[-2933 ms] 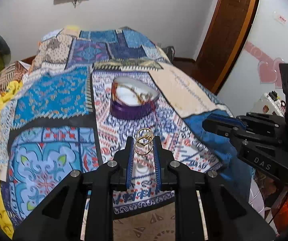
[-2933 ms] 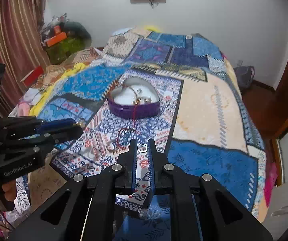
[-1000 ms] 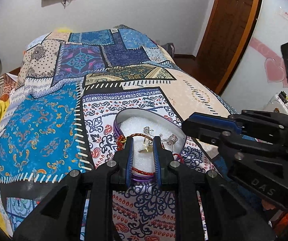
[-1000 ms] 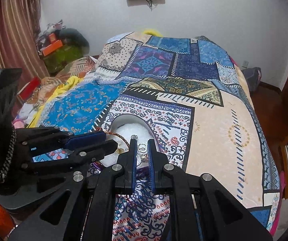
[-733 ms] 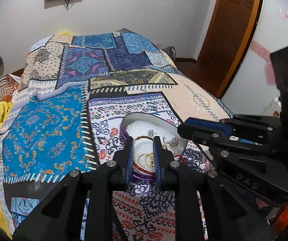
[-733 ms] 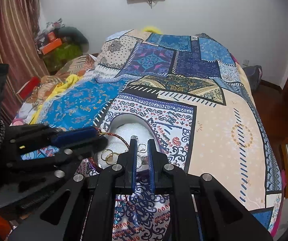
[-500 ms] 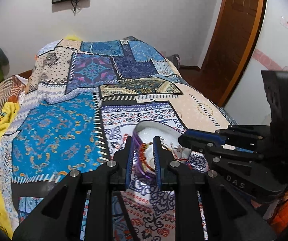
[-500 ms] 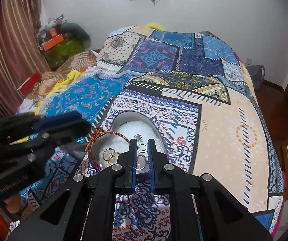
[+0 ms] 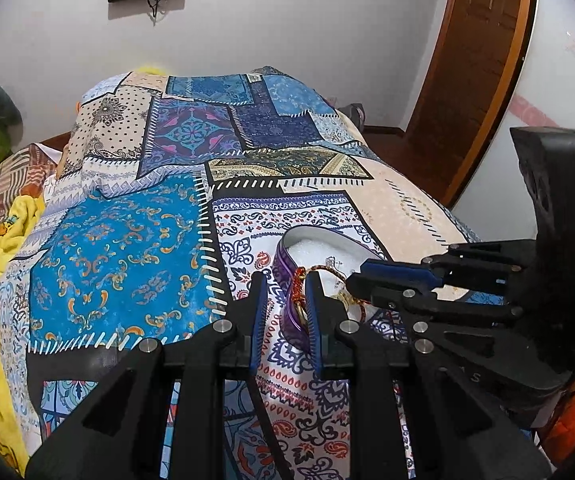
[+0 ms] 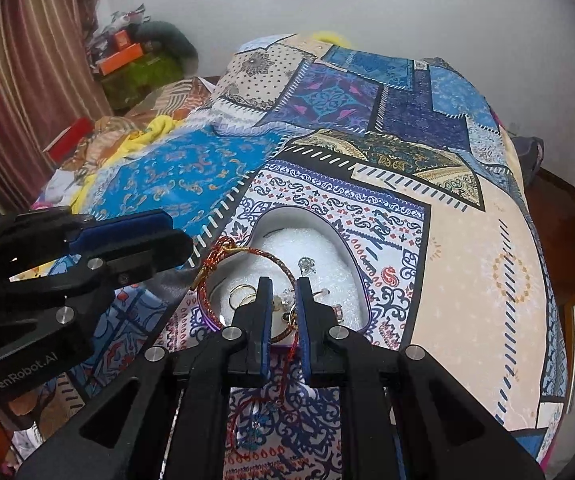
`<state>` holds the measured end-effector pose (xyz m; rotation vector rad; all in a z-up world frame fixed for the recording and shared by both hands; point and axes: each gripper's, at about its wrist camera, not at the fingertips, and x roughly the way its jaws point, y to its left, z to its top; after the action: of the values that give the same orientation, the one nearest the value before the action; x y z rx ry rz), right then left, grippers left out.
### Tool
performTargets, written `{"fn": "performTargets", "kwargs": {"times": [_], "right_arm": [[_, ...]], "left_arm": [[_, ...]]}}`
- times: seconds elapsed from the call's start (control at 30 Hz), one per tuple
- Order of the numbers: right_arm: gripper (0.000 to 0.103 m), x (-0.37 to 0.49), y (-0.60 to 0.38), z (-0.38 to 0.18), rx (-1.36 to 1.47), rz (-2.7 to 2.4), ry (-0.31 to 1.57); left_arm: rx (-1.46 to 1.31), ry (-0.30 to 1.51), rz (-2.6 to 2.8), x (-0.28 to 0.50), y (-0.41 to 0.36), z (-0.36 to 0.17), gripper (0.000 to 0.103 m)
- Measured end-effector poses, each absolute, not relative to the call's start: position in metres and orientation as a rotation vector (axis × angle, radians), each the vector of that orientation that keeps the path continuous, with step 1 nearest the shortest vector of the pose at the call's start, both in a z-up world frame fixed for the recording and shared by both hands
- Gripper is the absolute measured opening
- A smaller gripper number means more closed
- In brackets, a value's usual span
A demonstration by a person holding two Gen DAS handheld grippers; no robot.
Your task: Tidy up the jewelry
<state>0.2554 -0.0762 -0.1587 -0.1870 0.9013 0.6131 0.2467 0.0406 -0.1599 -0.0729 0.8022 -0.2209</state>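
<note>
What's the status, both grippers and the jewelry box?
Left gripper open, empty, beside the box. Right gripper open over the purple jewelry box. Gold rings lie inside it. Red cord drapes its rim.

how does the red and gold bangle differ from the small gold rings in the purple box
The red and gold bangle is a large hoop wrapped in red and gold; the small gold rings are thin, plain and far smaller. The bangle leans on the purple box, its knotted end over the rim; the rings lie flat on the white lining. Both are round and in that one box.
</note>
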Motion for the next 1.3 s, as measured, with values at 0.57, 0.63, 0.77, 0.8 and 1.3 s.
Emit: {"fn": "performTargets", "kwargs": {"times": [0.57,0.63,0.77,0.8,1.3], "right_arm": [[0.023,0.224,-0.109,-0.124,-0.153,0.551,0.844],[0.027,0.22,-0.115,-0.122,-0.141,0.545,0.845],[0.03,0.209,-0.122,-0.12,-0.134,0.531,0.836],[0.03,0.205,-0.124,-0.119,-0.137,0.526,0.834],[0.032,0.171,-0.148,-0.12,-0.115,0.505,0.823]], "left_arm": [[-0.042,0.812,-0.229,0.212,0.021,-0.143,0.025],[-0.04,0.818,-0.23,0.207,0.018,-0.143,0.028],[-0.028,0.838,-0.231,0.196,0.011,-0.145,0.032],[-0.026,0.844,-0.228,0.193,0.01,-0.146,0.035],[-0.031,0.954,-0.217,0.167,-0.011,-0.173,0.049]]}}
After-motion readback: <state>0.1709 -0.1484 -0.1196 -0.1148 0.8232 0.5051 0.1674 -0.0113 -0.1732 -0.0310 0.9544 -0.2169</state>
